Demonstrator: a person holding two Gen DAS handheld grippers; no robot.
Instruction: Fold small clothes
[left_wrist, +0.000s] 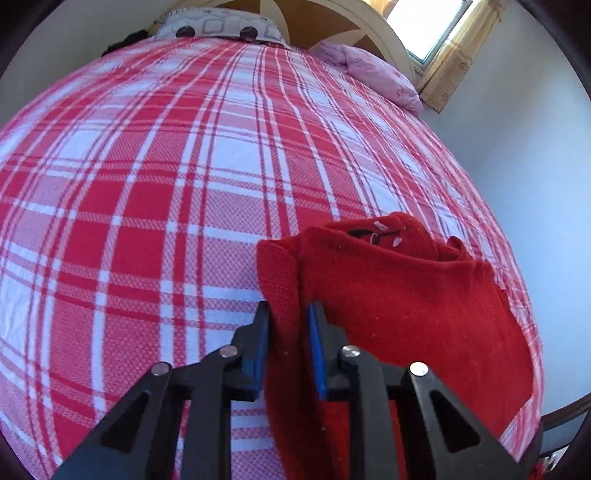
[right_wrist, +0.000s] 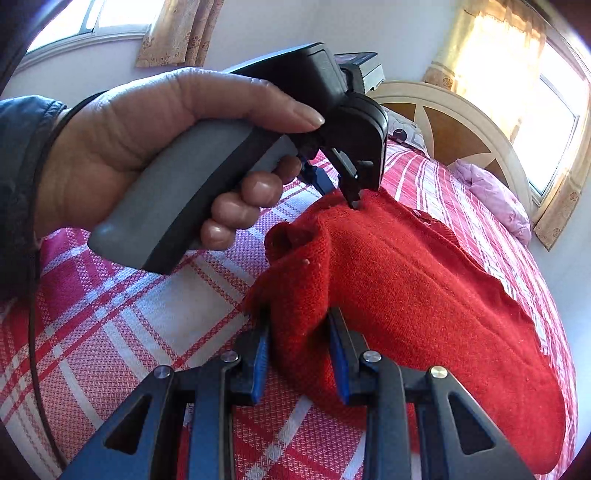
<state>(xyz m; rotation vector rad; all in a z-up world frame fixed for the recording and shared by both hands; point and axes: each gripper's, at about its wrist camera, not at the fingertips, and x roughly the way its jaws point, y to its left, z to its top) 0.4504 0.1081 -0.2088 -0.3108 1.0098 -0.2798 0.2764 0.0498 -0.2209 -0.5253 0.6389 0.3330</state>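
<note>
A small red knitted garment (left_wrist: 406, 295) lies bunched on the red and white plaid bed, with a dark embroidered mark near its top fold. My left gripper (left_wrist: 289, 314) is shut on a fold at the garment's left edge, and red fabric fills the gap between its blue pads. In the right wrist view my right gripper (right_wrist: 299, 319) is shut on the near edge of the same garment (right_wrist: 424, 277). Beyond it a hand (right_wrist: 147, 129) holds the left gripper (right_wrist: 343, 195), whose tips pinch the far edge of the cloth.
The plaid sheet (left_wrist: 147, 184) covers the whole bed. A patterned pillow (left_wrist: 218, 27) and a lilac blanket (left_wrist: 373, 70) lie by the curved headboard (right_wrist: 461, 122). The bed's right edge drops off next to a pale wall (left_wrist: 517, 147). Curtained windows (right_wrist: 546, 110) are behind.
</note>
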